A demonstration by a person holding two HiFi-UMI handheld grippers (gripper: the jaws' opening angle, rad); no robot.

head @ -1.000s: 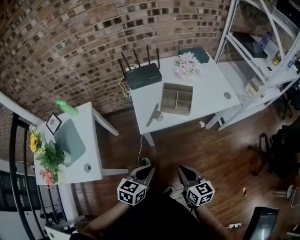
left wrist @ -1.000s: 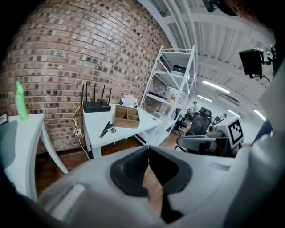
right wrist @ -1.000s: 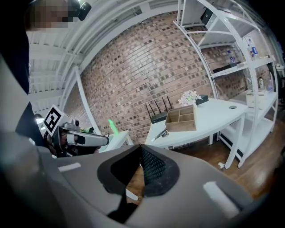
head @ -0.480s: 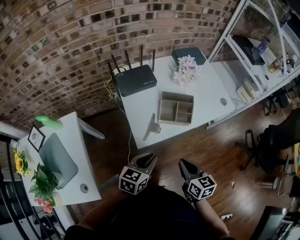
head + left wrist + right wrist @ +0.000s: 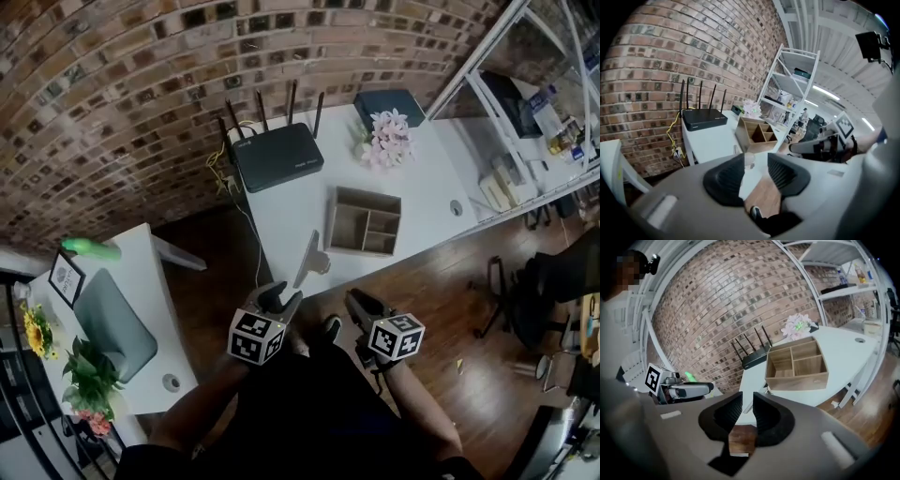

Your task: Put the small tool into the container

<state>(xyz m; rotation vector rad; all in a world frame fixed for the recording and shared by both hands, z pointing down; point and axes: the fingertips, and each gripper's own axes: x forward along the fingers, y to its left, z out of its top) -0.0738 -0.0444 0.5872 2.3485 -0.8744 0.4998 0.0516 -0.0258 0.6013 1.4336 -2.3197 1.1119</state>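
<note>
A brick wall is seen behind a white table. At the back of the table, near the wall, a black router is placed. A wooden container with open compartments is set nearer the front edge, and a bunch of pale flowers is seen behind it. The left gripper and the right gripper are held over the wooden floor, just in front of the table. The jaws of both are being opened, and nothing is found between them. The small tool, grey and long, is laid on the table at its front edge, just left of the container and outside it, untouched by either gripper.
</note>
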